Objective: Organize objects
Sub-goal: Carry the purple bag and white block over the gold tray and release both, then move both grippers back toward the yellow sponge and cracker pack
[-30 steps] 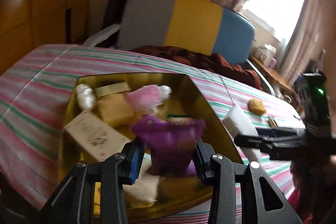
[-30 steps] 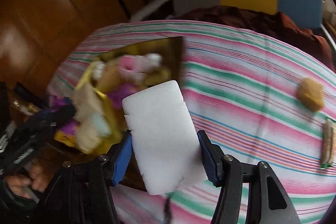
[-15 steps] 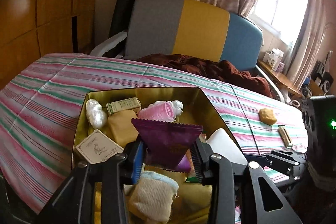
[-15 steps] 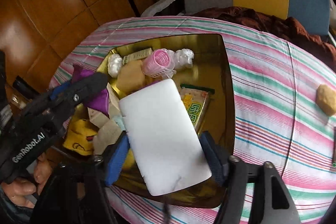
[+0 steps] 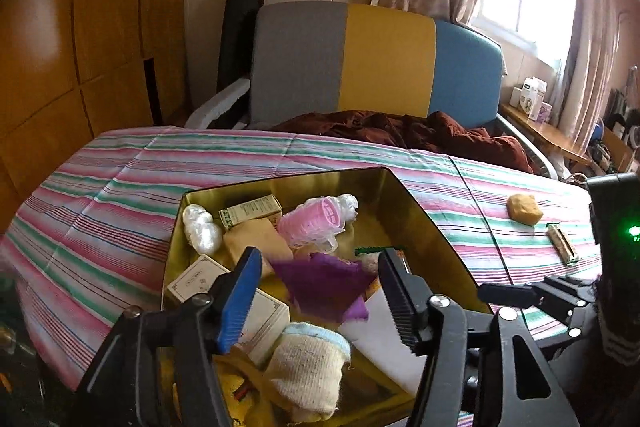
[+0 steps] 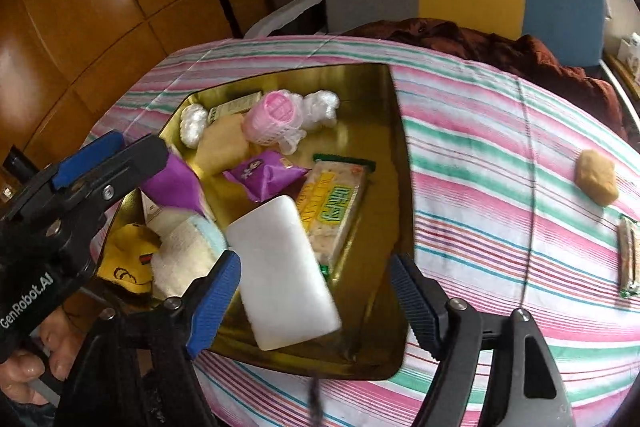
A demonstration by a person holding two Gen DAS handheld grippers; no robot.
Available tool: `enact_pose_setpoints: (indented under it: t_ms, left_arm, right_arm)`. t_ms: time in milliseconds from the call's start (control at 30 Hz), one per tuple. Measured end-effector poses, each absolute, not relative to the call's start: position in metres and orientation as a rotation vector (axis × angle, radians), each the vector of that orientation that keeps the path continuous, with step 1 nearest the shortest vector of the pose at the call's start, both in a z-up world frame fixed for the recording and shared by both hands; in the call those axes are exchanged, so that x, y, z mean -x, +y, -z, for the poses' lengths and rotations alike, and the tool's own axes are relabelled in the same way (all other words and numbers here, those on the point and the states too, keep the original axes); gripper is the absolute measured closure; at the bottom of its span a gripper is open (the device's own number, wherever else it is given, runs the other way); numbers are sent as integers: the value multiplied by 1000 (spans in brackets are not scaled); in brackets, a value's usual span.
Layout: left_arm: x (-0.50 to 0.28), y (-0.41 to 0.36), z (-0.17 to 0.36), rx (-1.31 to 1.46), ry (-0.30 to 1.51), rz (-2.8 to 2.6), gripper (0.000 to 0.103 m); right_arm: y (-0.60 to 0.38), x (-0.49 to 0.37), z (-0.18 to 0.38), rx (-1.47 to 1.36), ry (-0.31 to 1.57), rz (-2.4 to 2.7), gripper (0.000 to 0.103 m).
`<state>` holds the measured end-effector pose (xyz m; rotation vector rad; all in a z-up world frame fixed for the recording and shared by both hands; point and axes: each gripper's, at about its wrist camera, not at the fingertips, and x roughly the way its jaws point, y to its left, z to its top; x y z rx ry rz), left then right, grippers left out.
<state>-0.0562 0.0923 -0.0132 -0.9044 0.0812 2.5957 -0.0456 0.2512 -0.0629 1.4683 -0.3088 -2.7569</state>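
A gold tin box [image 5: 420, 223] [image 6: 396, 131] sits on the striped cloth, filled with several small items. My left gripper [image 5: 316, 291] is open over it, and a blurred purple packet [image 5: 324, 287] [image 6: 176, 183] is loose between the jaws. My right gripper [image 6: 316, 291] is open above the box's near edge. A white block [image 6: 284, 271] [image 5: 380, 331] lies blurred between its jaws, touching neither pad clearly. A second purple packet [image 6: 264, 175], a cracker pack [image 6: 332, 207] and a pink curler [image 6: 276, 119] lie in the box.
A tan sponge [image 6: 596, 175] [image 5: 524, 209] and a wrapped bar [image 6: 626, 255] [image 5: 562, 247] lie on the cloth to the right of the box. A brown blanket [image 5: 404, 131] and a tricolour chair [image 5: 372, 63] stand behind the table.
Both grippers have opened. The purple packet has left the left jaws and the white block the right jaws, both over the box.
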Motion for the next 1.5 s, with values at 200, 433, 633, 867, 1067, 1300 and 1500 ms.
enact_pose_setpoints:
  t_ms: [200,433,633,867,1067,1300,1500]
  left_arm:
    - [49,94,12,903,97,-2586,39]
    - [39,96,10,896,110,-2582,37]
    - [29,104,2,867,128,-2565,35]
    - [21,120,-6,830,179,-2535,33]
    - [17,138,-7,820,229,-2500,33]
    - [13,160,-3,821,284,-2452,31]
    - [10,180,0,815,323,-2410,30]
  right_arm:
    - [257,37,55,-1443,-288,2826,24]
    - [266,29,51,-1435,-287,2886,24]
    - [278,22,44,-1428,-286,2938,23]
    - [307,12,41,-1454,-328,3008,23]
    - [335,4,43,-1482,-380,3060,23]
    - [369,-6,48,-1534,-434,3106,23]
    - [404,-14,51,-1583,-502,3143,22]
